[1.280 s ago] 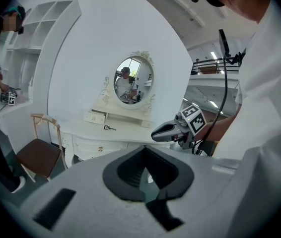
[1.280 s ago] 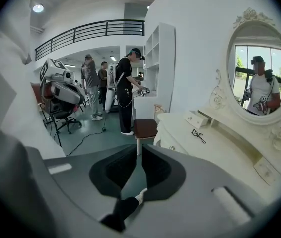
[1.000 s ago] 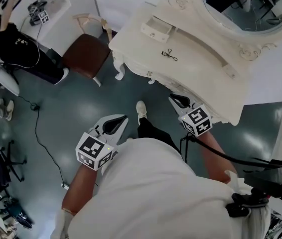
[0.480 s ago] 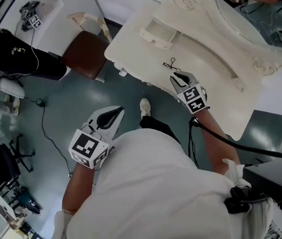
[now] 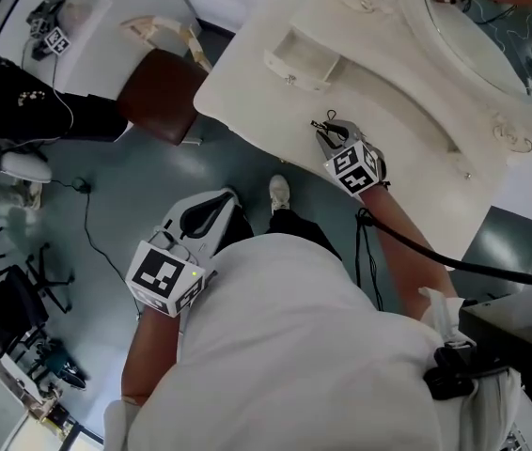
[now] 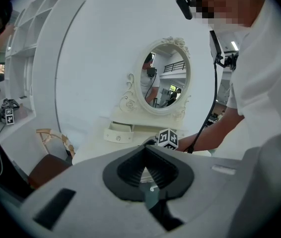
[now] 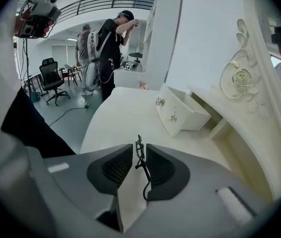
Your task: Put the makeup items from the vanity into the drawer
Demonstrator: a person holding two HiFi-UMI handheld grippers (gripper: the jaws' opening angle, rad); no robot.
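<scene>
A black eyelash curler [image 5: 326, 122] lies on the white vanity top [image 5: 247, 73], in front of a small drawer [image 5: 305, 56] that stands pulled open. My right gripper [image 5: 326, 133] is open and low over the vanity. In the right gripper view the curler [image 7: 142, 164] sits between its two pads, close to the right-hand one, and the right gripper [image 7: 139, 147] is not closed on it. The open drawer [image 7: 180, 116] is just beyond. My left gripper [image 5: 226, 198] hangs over the floor, shut and empty [image 6: 144, 151].
An oval mirror [image 5: 492, 17] backs the vanity. A brown-seated chair [image 5: 158, 92] stands left of the vanity. A person in black [image 5: 22, 111] stands further left, and a cable [image 5: 92, 242] trails on the grey floor. My own shoe [image 5: 279, 193] is under the vanity's edge.
My right gripper has gone from beside the vanity's front edge up onto its top, and its jaws now straddle the eyelash curler. The left gripper has stayed over the floor.
</scene>
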